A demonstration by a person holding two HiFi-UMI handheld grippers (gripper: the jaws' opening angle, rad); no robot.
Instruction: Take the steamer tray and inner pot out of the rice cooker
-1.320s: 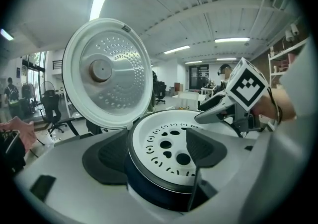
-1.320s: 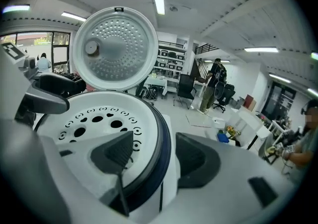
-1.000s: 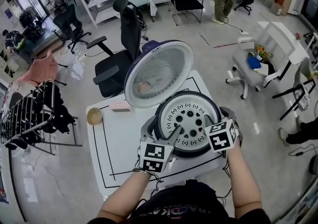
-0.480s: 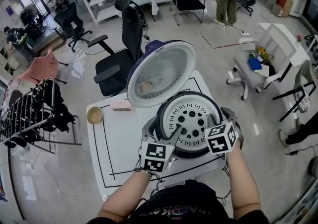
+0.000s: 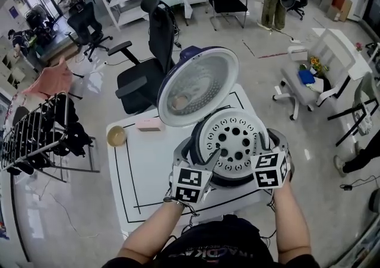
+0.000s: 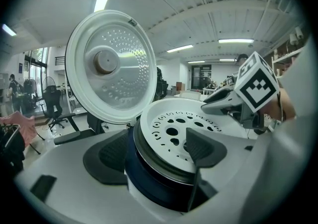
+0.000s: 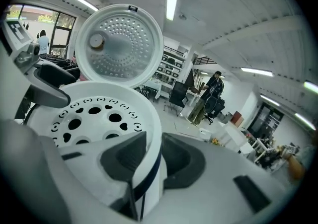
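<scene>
The rice cooker [image 5: 199,155] stands on the white table with its lid [image 5: 199,85] swung up. The white steamer tray [image 5: 234,137], full of holes, sits in its mouth and is tilted up a little at the right. My right gripper [image 7: 154,161] is closing on the tray's right rim [image 7: 149,133], one pad inside and one outside, both pressing. My left gripper [image 6: 159,151] stands wide across the cooker's left wall: one pad rests on the tray [image 6: 171,128], the other outside the dark blue body [image 6: 149,178]. The inner pot is hidden under the tray.
A tan bowl [image 5: 116,136] and a pink box [image 5: 149,125] lie on the table [image 5: 139,177] left of the cooker. A black office chair [image 5: 145,73] stands behind the table, a drying rack [image 5: 35,136] to the left, a white chair [image 5: 312,73] to the right.
The right gripper has narrowed onto the tray's rim and risen a little, tipping the tray's right side up. The left gripper has stayed where it was.
</scene>
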